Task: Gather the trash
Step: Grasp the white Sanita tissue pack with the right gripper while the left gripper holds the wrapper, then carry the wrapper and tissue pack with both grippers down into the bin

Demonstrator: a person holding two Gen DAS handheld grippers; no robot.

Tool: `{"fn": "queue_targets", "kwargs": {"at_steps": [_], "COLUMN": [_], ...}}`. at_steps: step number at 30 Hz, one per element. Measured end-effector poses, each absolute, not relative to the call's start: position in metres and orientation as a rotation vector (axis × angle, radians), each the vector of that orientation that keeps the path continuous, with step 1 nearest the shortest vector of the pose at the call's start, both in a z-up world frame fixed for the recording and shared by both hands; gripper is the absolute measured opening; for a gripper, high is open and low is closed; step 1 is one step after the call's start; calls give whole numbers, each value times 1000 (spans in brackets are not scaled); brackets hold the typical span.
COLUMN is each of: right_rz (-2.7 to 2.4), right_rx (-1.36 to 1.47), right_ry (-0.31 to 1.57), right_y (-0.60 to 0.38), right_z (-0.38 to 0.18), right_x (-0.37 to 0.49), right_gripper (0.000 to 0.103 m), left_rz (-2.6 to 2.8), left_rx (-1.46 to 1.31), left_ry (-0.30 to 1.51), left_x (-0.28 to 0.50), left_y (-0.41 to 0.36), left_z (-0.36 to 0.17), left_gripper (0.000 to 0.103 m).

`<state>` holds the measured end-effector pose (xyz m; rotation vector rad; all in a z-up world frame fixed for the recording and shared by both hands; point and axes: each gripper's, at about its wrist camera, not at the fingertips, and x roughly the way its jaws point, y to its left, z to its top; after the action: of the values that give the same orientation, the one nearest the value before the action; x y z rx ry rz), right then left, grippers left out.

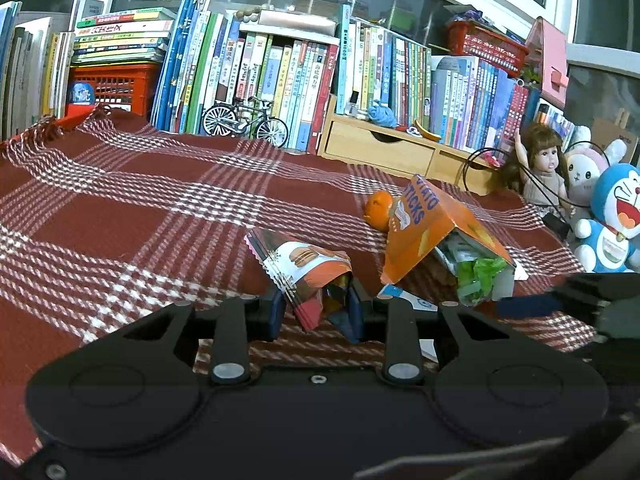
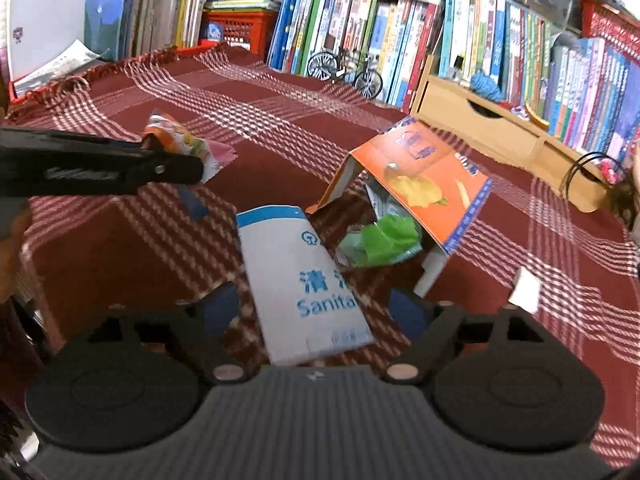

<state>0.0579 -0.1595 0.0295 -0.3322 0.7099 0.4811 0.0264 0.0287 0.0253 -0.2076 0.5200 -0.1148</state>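
My left gripper (image 1: 316, 308) is shut on a crumpled snack wrapper (image 1: 304, 268) with a burger picture, held just above the red checked cloth (image 1: 120, 200). One of its fingers (image 2: 120, 168) and the wrapper (image 2: 180, 144) also show at the left of the right wrist view. My right gripper (image 2: 316, 310) stands open. A white and blue paper sanitary bag (image 2: 296, 264) lies flat between its fingers, with the pads clear of it on both sides. An orange potato-sticks box (image 2: 420, 184) stands tent-like just beyond, over a green wrapper (image 2: 384, 240).
An orange fruit (image 1: 378, 206) lies behind the box. A white scrap (image 2: 526, 290) is on the cloth at the right. Books, a model bicycle (image 1: 244, 120) and a wooden drawer unit (image 1: 380, 148) line the back. A doll and plush toys (image 1: 616, 216) sit at the right.
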Motion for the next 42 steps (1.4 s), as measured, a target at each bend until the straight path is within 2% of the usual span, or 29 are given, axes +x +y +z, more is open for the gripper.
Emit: {"fn": "queue_targets", "kwargs": {"at_steps": [3,7,10,12,15,31,42], "right_rz": [497,514,501,484,458,457,505], "right_rx": [-300,-218,-227,-216,-185,-115,-83], "right_ry": [750,761,738,727,711,642,669], "right_y": [-154,-154,-153,-155,-160,-174,-178], "right_z": [21,20,22,24,28,52,48], "right_x": [72,71,62,56,50,-17,-92], "right_gripper": [87,57,39,29,22,20,20], "left_rz": [-122,-130,-131,-135,-142,-182,-203], "left_rx": [-195,-184,-182,-188,-185,-182,-218], "left_ry": [514,506,503,503,501,500,519], "left_x": [23,18,14,10,4,-61,-148], "left_y": [27,28,29,29,27,18,21], "left_z": [26,28,29,30,32,45,40], "left_gripper": [30,30,30,30,30,30,30]}}
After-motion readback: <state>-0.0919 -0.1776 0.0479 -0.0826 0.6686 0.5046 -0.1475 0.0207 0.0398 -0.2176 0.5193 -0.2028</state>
